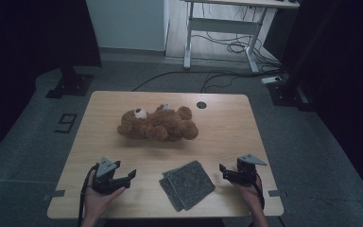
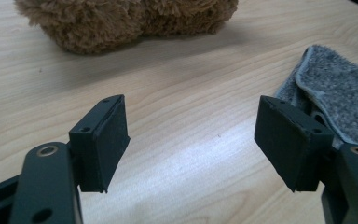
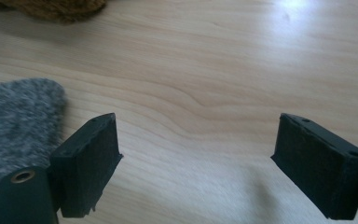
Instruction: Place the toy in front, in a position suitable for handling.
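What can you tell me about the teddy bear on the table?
The teddy bear is brown and fluffy, with shaggy plush fur, a pale muzzle and a dark nose. It lies flat on the wooden table, toward the far side, head to the left and legs to the right. A small pale tag pokes up near its back. Nothing touches it but the tabletop. In the left gripper view its fuzzy underside rests on the wood.
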